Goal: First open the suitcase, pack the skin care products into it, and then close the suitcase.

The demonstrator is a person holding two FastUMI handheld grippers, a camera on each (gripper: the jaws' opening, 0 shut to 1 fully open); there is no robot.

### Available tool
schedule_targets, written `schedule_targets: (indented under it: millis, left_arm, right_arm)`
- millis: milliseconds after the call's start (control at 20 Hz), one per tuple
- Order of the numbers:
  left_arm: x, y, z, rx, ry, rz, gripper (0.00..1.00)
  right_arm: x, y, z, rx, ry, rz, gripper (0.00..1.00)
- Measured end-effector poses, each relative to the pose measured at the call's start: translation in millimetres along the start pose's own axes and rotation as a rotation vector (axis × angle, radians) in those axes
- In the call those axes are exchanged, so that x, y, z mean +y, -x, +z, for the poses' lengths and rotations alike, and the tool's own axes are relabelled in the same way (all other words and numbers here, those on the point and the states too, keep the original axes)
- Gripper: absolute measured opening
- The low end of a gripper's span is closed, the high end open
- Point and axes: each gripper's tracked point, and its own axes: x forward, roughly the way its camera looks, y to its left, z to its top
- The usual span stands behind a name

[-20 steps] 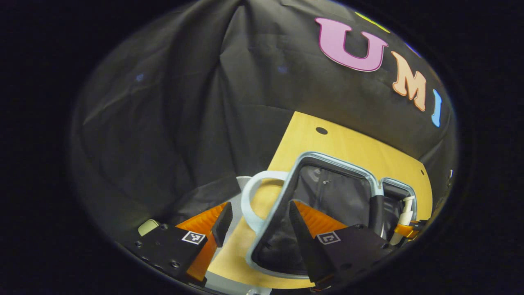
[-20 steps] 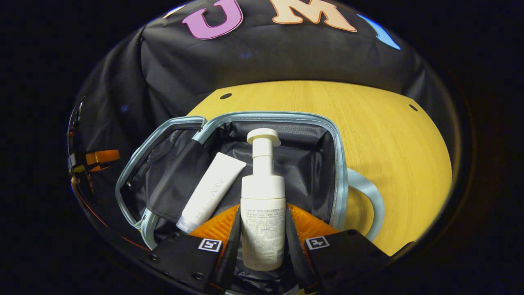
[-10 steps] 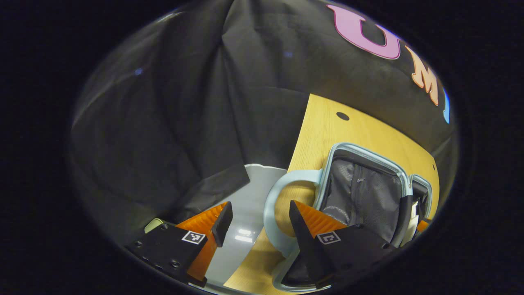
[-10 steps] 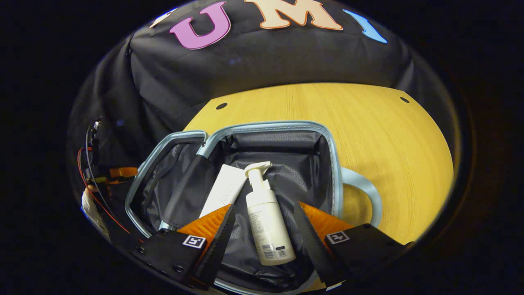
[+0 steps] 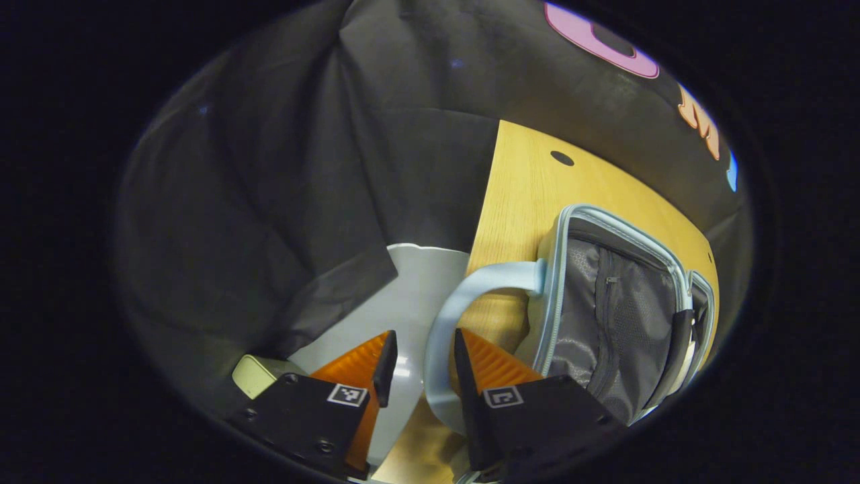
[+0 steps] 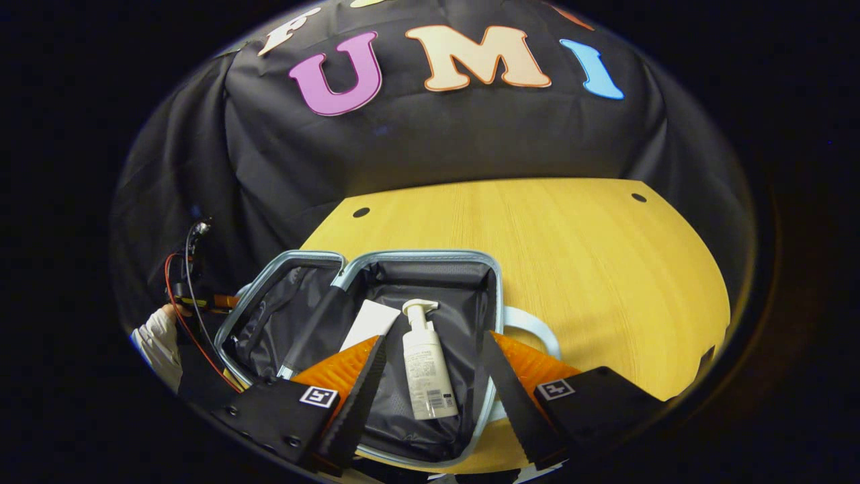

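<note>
Now my left gripper (image 5: 421,359) sits with its fingers narrowly parted around the suitcase's pale blue handle (image 5: 463,296), though I cannot tell whether both press on it. My right gripper (image 6: 430,366) hangs wide open and empty above the open suitcase (image 6: 430,259) on the wooden worktop (image 6: 571,269). Inside, the white pump bottle (image 6: 424,366) lies flat just beside the white tube (image 6: 366,323).

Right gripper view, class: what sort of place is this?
Probably a staged recording booth, not a home: black cloth wall behind, bare wooden table, one open suitcase holding a pump bottle.
</note>
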Motion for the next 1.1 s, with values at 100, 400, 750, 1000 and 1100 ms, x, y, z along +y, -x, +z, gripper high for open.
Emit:
schedule_targets:
  millis: [100, 400, 750, 1000, 1100]
  left_arm:
    - [-8.8, 1.3, -0.1, 0.001, 0.031, -0.021, 0.27]
    - [-27.3, 39.9, 10.8, -0.028, 0.004, -0.074, 0.0]
    - [-70.8, 138.5, 48.3, -0.22, -0.036, -0.108, 0.0]
    - [-128.8, 200.5, 69.2, -0.327, -0.063, -0.163, 0.0]
    - [-153.2, 219.8, 74.5, -0.367, -0.077, -0.189, 0.0]
  right_arm:
    - [-1.4, 5.6, 3.9, -0.019, -0.009, 0.005, 0.91]
    - [-7.9, 15.0, 7.4, -0.043, 0.006, 0.017, 0.92]
    - [-2.5, 23.7, 23.5, -0.089, 0.056, 0.086, 0.92]
    - [-8.5, 41.6, 39.2, -0.137, 0.077, 0.143, 0.91]
    - [-19.5, 47.8, 45.0, -0.149, 0.089, 0.147, 0.92]
